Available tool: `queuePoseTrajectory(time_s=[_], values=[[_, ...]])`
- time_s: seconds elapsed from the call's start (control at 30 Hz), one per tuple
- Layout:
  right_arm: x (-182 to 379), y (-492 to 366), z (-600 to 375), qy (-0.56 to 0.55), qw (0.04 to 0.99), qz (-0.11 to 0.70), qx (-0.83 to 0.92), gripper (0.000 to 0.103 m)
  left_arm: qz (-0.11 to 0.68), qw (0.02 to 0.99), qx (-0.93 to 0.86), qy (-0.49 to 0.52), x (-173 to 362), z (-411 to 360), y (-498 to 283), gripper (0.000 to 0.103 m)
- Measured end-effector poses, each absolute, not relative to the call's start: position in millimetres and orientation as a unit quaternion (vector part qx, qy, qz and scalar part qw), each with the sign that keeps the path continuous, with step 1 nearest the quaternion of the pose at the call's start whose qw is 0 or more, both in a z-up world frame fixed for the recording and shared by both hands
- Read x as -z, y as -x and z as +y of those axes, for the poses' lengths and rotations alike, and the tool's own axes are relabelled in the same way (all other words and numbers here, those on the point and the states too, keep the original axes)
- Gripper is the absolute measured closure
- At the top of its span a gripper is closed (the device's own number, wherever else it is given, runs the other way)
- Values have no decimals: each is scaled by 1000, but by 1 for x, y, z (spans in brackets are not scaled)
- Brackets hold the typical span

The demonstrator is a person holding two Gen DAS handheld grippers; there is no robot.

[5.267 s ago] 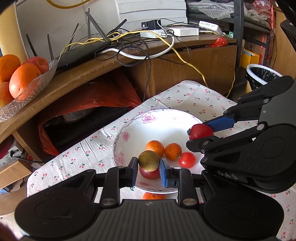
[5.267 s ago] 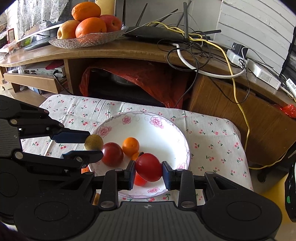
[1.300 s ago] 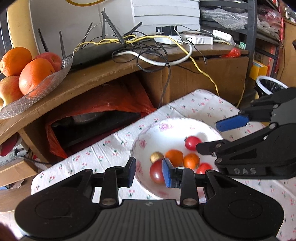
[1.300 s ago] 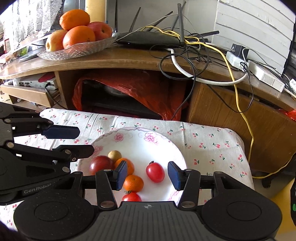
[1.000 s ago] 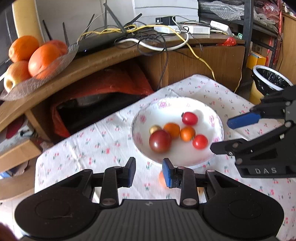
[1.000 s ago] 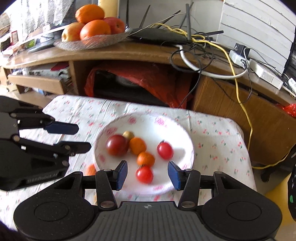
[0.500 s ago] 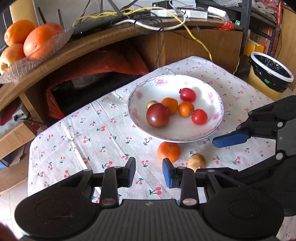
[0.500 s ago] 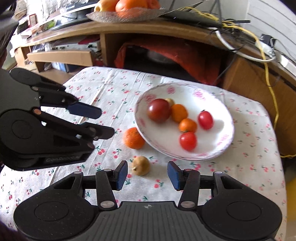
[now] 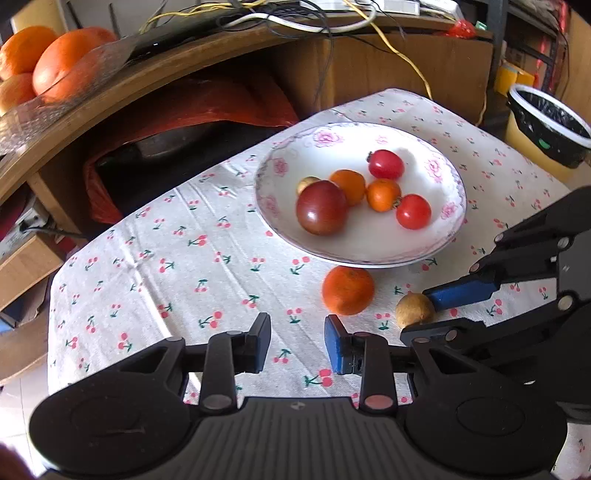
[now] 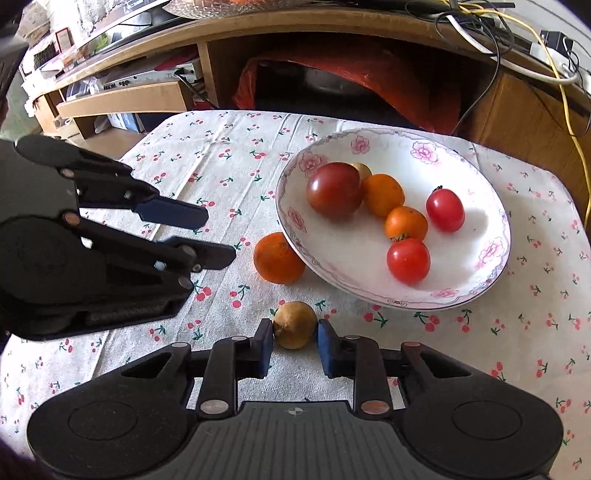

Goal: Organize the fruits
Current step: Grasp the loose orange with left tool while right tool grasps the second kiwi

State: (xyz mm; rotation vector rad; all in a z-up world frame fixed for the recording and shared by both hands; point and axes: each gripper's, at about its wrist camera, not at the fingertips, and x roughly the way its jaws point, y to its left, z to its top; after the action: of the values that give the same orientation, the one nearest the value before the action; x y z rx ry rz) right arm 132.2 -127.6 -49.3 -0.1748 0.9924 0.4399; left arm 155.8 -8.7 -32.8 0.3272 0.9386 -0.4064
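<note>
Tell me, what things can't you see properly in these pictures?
- Small tan round fruit in the white flowered plate: in both views mostly hidden behind the dark red tomato.
- Glass fruit bowl on the wooden shelf: left wrist view, cut off by the left edge.
- Black-lined bin: left wrist view, cut off at the right edge.
- Orange mandarin on the cloth: right wrist view, partly under the plate's rim.

1. A curved wooden shelf unit (image 9: pixel 192 66) runs behind the low counter (image 9: pixel 207 258), which wears a white cloth printed with cherries.
2. Tangled cables (image 9: pixel 295 18), white, black and yellow, lie on the shelf top.
3. A glass dish of oranges (image 9: pixel 55 70) sits at the shelf's left end.
4. Underneath, a red plastic bag (image 10: pixel 369 77) is stuffed into the dark opening.
5. A yellow bin lined with a black bag (image 9: pixel 546 136) stands to the right.
6. Bright daylight falls across the cloth.
</note>
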Motion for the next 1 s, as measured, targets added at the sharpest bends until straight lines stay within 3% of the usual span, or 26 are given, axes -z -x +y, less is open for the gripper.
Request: queuePoseTrajectory(time_s=[1.0], values=[[46,-125,-163,76,850,489,-181,82,439,861,222,-126,48,-40,-171,55]])
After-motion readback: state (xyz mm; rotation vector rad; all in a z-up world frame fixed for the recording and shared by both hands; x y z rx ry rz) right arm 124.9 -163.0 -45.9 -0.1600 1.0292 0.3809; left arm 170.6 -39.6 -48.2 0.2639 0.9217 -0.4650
